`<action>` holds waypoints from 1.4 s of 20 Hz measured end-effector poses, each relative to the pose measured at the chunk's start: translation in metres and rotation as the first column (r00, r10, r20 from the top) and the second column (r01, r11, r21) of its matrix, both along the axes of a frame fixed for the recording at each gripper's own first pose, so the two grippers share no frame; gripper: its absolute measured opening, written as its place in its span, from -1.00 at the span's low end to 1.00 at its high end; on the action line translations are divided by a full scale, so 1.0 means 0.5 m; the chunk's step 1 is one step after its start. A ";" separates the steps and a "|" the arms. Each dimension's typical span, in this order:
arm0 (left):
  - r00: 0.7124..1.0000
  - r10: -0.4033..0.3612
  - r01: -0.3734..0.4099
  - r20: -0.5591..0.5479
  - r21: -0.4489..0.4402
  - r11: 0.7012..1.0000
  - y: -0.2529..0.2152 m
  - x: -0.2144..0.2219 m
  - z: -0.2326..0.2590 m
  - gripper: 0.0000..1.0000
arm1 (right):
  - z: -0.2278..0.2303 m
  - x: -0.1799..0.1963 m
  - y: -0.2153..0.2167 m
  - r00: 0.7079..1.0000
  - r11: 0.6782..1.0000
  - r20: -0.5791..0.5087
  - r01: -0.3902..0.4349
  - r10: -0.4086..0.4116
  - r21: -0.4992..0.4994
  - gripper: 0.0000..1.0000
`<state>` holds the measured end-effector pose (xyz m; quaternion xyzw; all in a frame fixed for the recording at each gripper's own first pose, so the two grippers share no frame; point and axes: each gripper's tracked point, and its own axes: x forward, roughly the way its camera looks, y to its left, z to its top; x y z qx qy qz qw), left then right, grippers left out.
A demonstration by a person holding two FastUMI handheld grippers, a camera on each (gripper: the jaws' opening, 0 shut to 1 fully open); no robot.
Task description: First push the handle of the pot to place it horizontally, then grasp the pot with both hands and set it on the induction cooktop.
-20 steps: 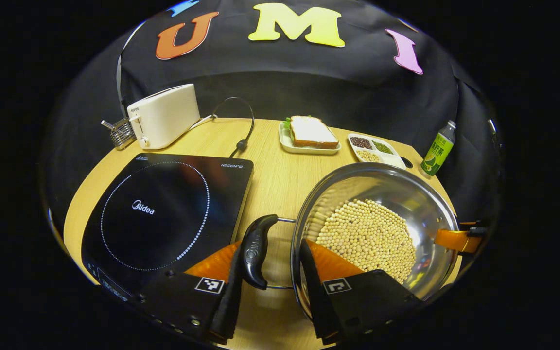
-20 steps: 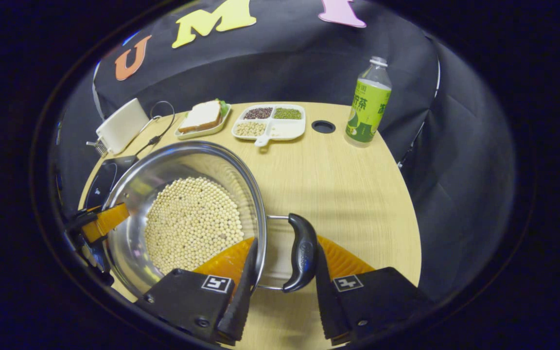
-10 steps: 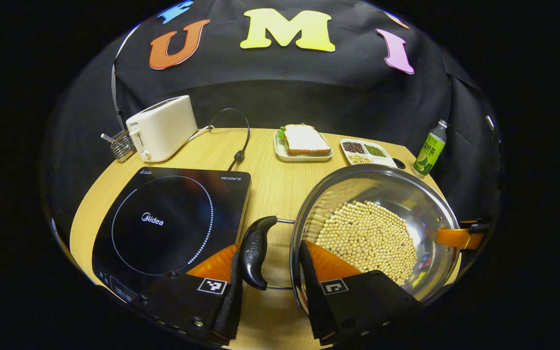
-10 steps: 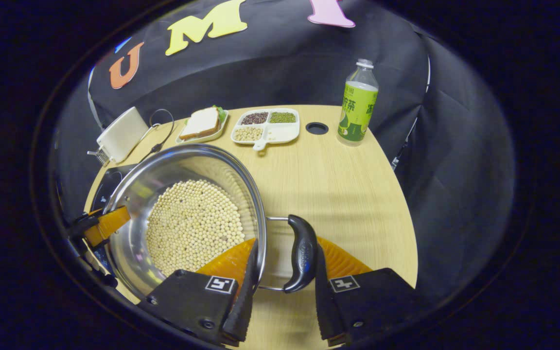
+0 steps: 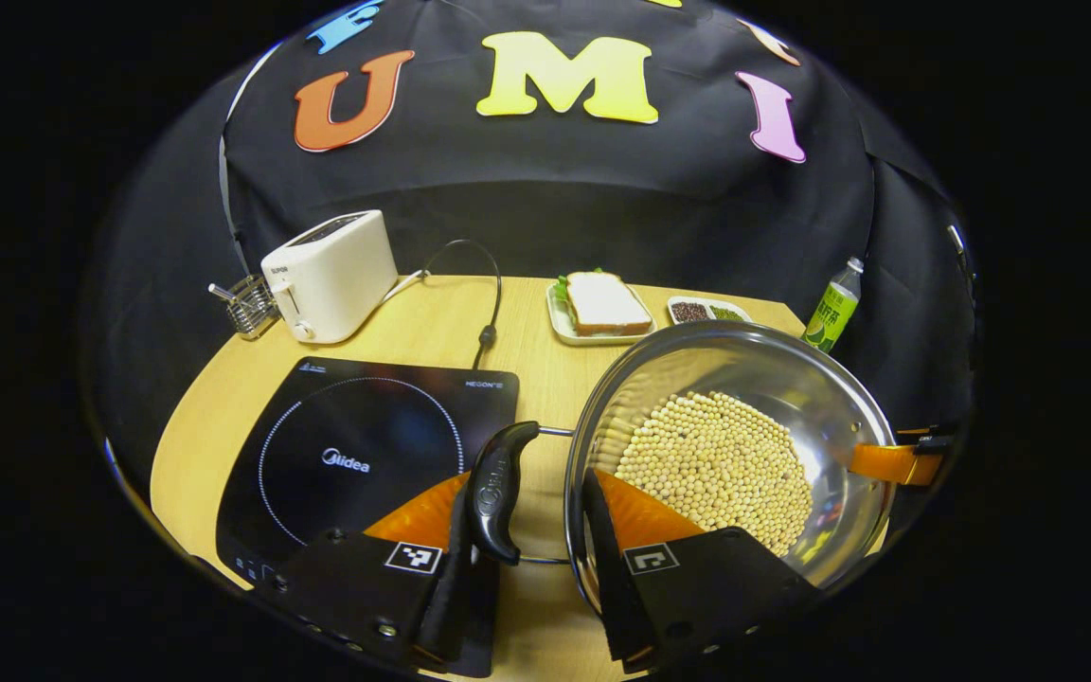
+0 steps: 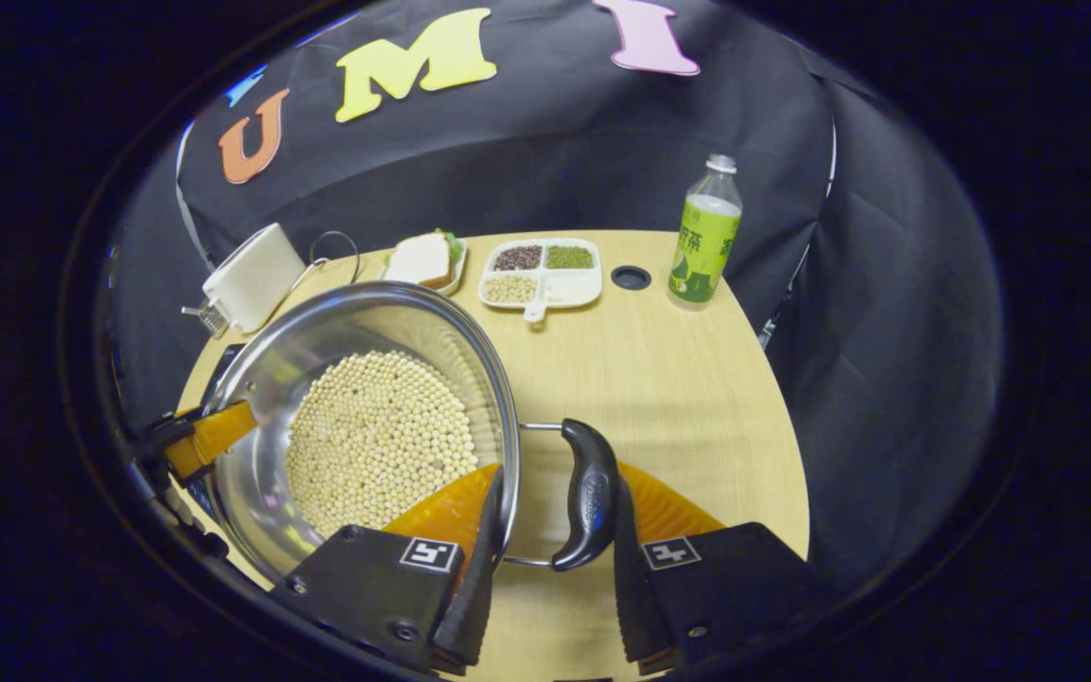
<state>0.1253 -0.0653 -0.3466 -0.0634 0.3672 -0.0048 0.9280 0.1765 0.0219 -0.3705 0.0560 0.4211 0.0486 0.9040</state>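
Pale wooden bench (image 5: 527, 360) is carrying black induction cooktop (image 5: 366, 455); both tools, left tool (image 5: 527, 578) and right tool (image 6: 545, 578), are clamping black handles of bean-filled steel pot (image 5: 725, 455); keeping it level is advisable.

This is looking like a staged kitchen inside a recording booth. Black cloth (image 5: 545, 199) is hanging behind a round wooden table (image 6: 659, 379). On the table, an induction cooktop (image 5: 366, 455) is lying; behind it a white toaster (image 5: 328, 275) is standing, and to its right a sandwich plate (image 5: 598, 308) and a divided dish of beans (image 6: 541, 275) are sitting.
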 end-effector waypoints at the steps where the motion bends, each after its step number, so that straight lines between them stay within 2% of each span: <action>1: 1.000 0.002 -0.002 0.004 0.002 1.000 0.012 0.000 0.006 0.10 | 0.008 -0.001 0.012 1.000 1.000 0.003 -0.002 0.002 0.003 0.08; 2: 1.000 0.003 -0.003 0.009 0.005 1.000 0.022 -0.003 0.016 0.10 | 0.016 -0.002 0.023 1.000 1.000 0.007 -0.002 0.002 0.006 0.13; 3: 1.000 0.003 -0.003 0.012 0.009 1.000 0.033 -0.003 0.024 0.10 | 0.022 -0.004 0.035 1.000 1.000 0.006 -0.005 0.005 0.008 0.08; 12: 0.999 0.030 -0.030 0.019 0.018 0.999 0.175 -0.008 0.033 0.10 | 0.061 -0.010 0.187 1.000 1.000 0.012 -0.014 0.014 0.024 0.08; 28: 0.999 0.036 -0.036 -0.003 0.067 0.997 0.450 0.010 -0.011 0.10 | 0.037 0.001 0.486 1.000 0.998 -0.020 -0.014 0.016 0.064 0.08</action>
